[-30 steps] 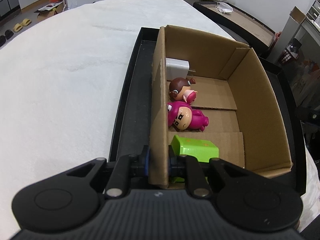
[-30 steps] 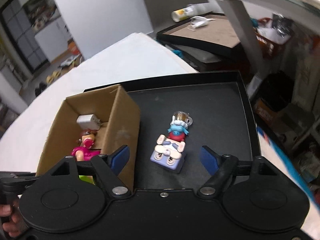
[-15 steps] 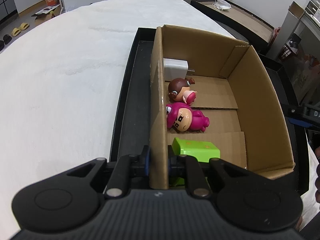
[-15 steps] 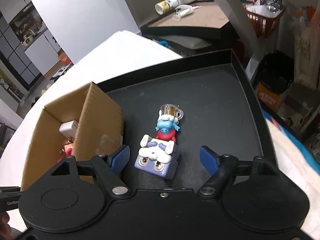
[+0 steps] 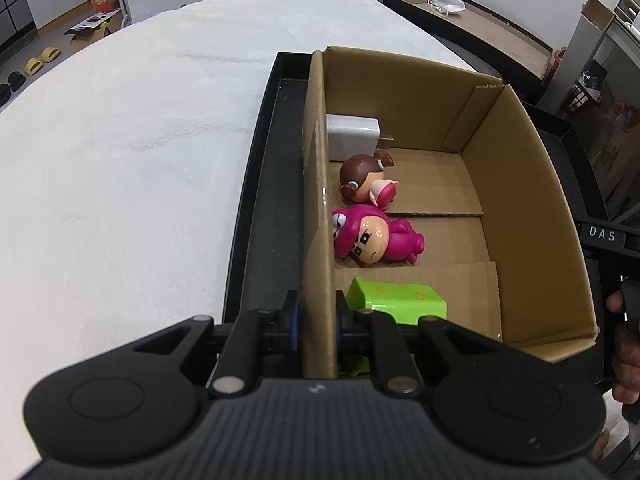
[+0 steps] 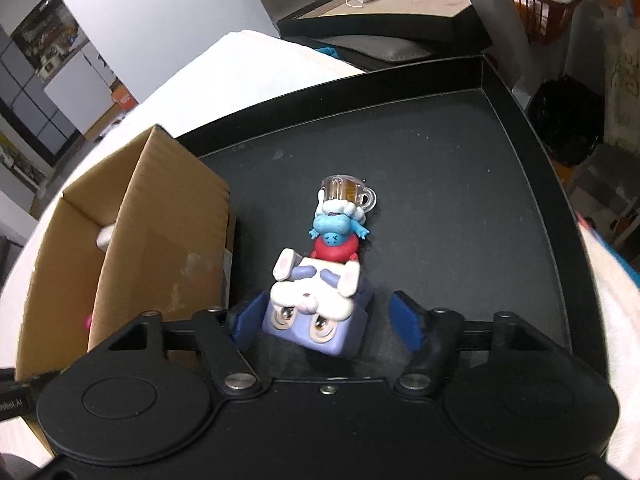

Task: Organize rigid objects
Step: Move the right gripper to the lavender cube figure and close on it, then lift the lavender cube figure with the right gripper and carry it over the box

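left gripper [image 5: 318, 318] clamped the near left wall of the cardboard box [image 5: 520, 208]; green block [image 5: 396, 300] just ahead to its right, pink figure [image 5: 374, 236] and brown-haired figure [image 5: 366, 178] beyond. right gripper [image 6: 326, 318] stood wide, straddling the purple figure [image 6: 316, 316] on the black tray [image 6: 480, 160], fingers apart from it.

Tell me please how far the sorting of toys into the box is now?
Done: the charger, two dolls and a green block lie in the cardboard box.

In hand: the left gripper clamps the box wall; the right gripper is open around the purple toy on the black tray.

Left: that toy, the blue figure and the tiny mug.
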